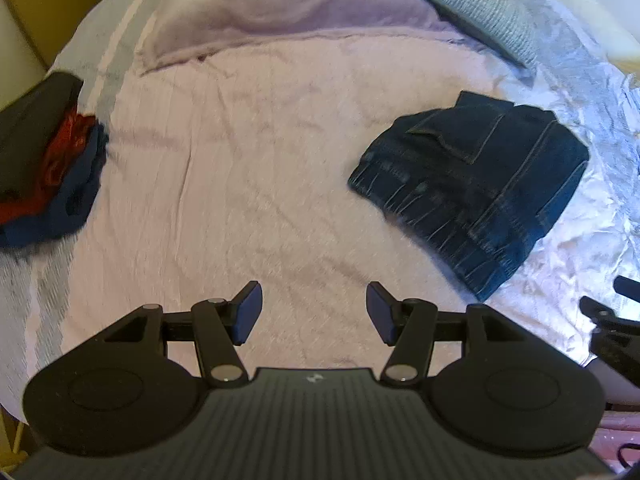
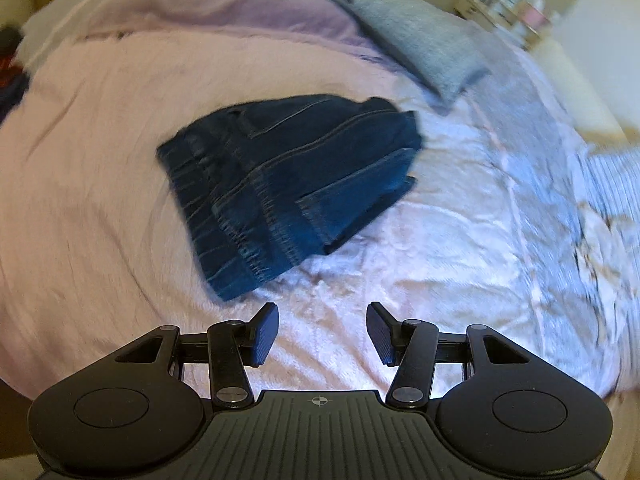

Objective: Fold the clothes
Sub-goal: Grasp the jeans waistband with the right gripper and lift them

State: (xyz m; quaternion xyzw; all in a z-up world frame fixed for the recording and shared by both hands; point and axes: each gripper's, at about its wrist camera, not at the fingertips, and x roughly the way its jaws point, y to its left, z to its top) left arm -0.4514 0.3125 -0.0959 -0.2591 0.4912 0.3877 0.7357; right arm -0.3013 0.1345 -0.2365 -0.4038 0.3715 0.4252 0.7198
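A folded pair of dark blue jeans [image 1: 476, 192] lies on the pink bedspread [image 1: 240, 184], to the right of my left gripper [image 1: 314, 312]. The left gripper is open and empty, held above bare bedspread. In the right wrist view the same jeans [image 2: 288, 184] lie ahead and to the left of my right gripper [image 2: 322, 334], which is open and empty and apart from them. A pile of unfolded clothes, black, red and navy [image 1: 44, 164], sits at the bed's left edge.
A pink pillow [image 1: 256, 12] lies across the head of the bed. A grey knitted cushion [image 1: 480, 4] lies at the back right; it also shows in the right wrist view [image 2: 412, 32]. Part of the right gripper [image 1: 612, 332] shows at the right edge.
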